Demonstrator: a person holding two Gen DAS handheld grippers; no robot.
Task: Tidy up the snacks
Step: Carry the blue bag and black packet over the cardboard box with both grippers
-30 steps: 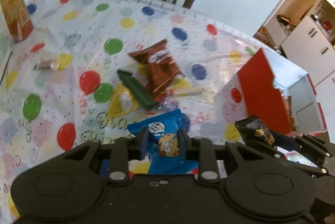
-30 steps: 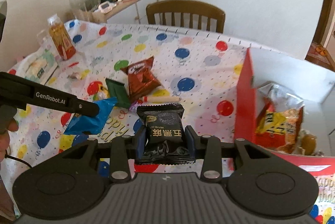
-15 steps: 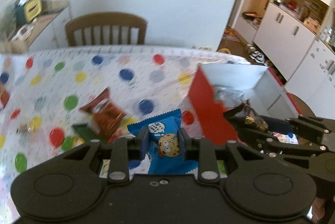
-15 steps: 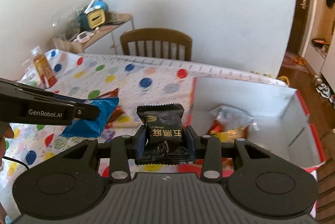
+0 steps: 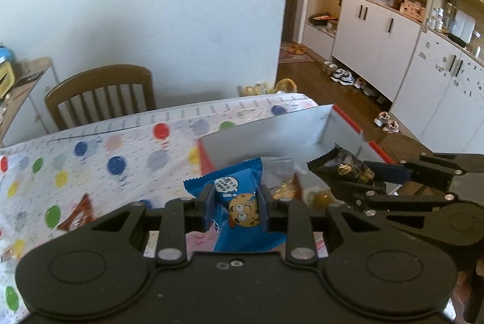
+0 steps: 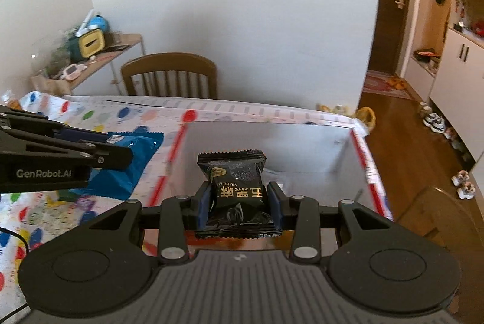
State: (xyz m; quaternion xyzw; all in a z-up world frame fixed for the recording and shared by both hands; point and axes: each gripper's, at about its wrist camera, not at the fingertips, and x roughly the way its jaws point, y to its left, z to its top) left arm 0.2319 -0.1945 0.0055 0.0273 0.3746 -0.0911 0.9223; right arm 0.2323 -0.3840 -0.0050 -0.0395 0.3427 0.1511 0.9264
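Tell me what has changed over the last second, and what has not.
Both grippers swung from the snack-strewn tablecloth toward the red box: the right gripper now holds the black packet over its opening, and the left gripper brings the blue cookie packet to its near edge. Unchanged: both jaws stay clamped, nothing released.

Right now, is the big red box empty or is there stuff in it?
Not empty. The left wrist view shows crinkly snack packets lying inside the red box, behind the blue cookie packet.

Both grippers have been carried from the table toward 2 o'clock; the black packet is now held over the red box.
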